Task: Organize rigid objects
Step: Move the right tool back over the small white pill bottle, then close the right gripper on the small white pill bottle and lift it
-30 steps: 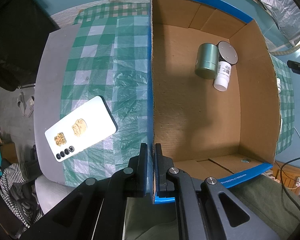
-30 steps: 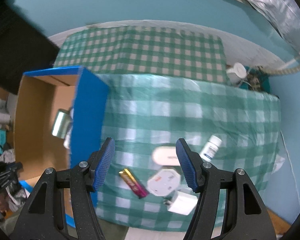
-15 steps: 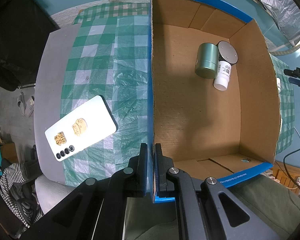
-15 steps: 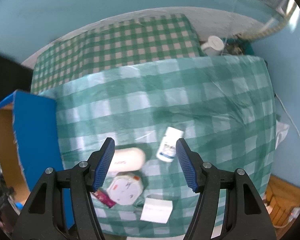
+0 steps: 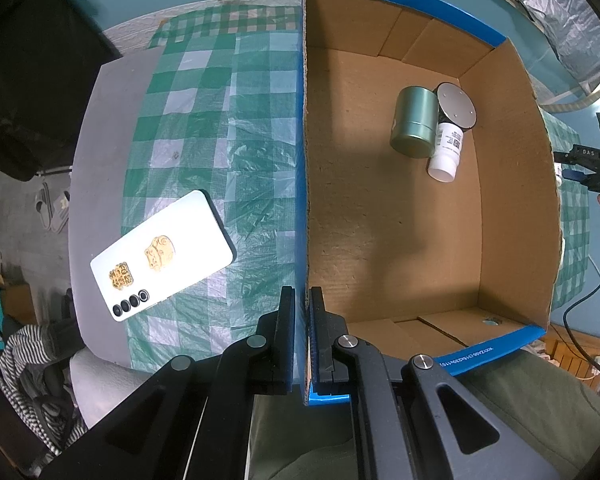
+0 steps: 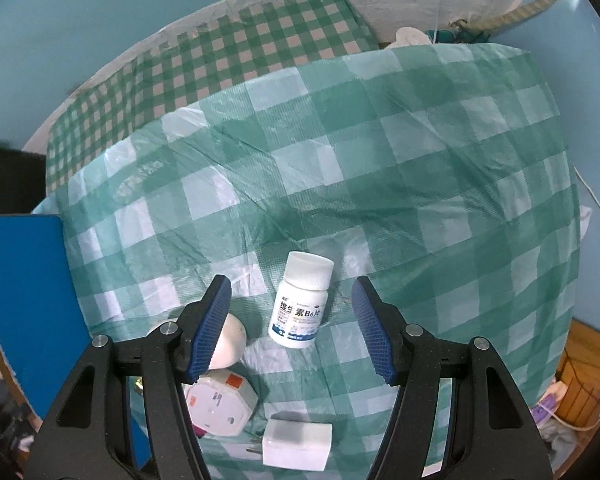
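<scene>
Your left gripper (image 5: pixel 302 336) is clamped shut on the left wall of the cardboard box (image 5: pixel 303 184), near its near corner, with one pad outside and one inside. That wall's blue-taped rim runs straight away from you. Inside, the green tin (image 5: pixel 414 122), a round grey-topped can (image 5: pixel 456 106) and a white bottle (image 5: pixel 446 152) lie touching one another toward the far right corner; the rest of the box floor is bare, with most free room along the left wall and the near half. Left of the box, a white phone (image 5: pixel 162 256) lies face down across the edge where the checked cloth (image 5: pixel 220 128) gives way to the grey tabletop.

Your right gripper (image 6: pixel 292 320) stands partly open over the white vitamin bottle (image 6: pixel 300 300), which lies on its side between the blue pads, cap pointing away; neither pad touches it and there is a gap on both sides. The left pad (image 6: pixel 210 320) overlaps a white rounded object (image 6: pixel 230 340) below it. A white octagonal adapter (image 6: pixel 218 404) and a white charger cube (image 6: pixel 296 442) crowd the near side. The cloth far and right of the bottle is open. The box's blue outer wall (image 6: pixel 24 300) stands at the left.
</scene>
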### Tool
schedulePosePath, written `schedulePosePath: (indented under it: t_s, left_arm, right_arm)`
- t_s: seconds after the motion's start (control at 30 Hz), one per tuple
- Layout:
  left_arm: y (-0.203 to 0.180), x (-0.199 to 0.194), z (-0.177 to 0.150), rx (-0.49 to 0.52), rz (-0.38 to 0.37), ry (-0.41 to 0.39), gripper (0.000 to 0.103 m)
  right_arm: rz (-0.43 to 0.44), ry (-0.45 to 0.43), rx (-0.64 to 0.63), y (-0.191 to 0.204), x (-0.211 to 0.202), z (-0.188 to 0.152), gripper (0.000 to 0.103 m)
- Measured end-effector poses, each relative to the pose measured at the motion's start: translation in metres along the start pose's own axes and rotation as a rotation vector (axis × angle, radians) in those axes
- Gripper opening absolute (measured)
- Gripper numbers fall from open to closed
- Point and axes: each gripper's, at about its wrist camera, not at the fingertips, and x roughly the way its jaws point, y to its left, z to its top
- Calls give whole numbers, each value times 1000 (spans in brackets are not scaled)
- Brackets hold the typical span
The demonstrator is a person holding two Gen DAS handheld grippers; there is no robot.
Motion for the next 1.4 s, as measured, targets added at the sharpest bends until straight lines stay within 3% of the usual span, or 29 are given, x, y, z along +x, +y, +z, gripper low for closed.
schedulePosePath:
  t_s: [0.07, 0.13, 0.53, 0.67, 1.4]
  left_arm:
    - [0, 0, 0, 0, 2, 1, 6]
    - [0, 0, 0, 0, 1, 2, 6]
    - [0, 0, -1, 0, 3, -1, 6]
    - [0, -1, -1, 0, 3, -2, 6]
    - [-2, 0, -2, 12, 3, 3, 6]
  right_arm:
    - [1, 2, -1, 1, 3, -1, 62]
    - [-2, 4, -4, 2, 6, 0, 53]
    - [-20, 20, -8, 8, 17, 0, 39]
    - [-32, 17, -25, 9, 16, -1, 27]
    - [12, -22, -111, 31, -16, -24, 27]
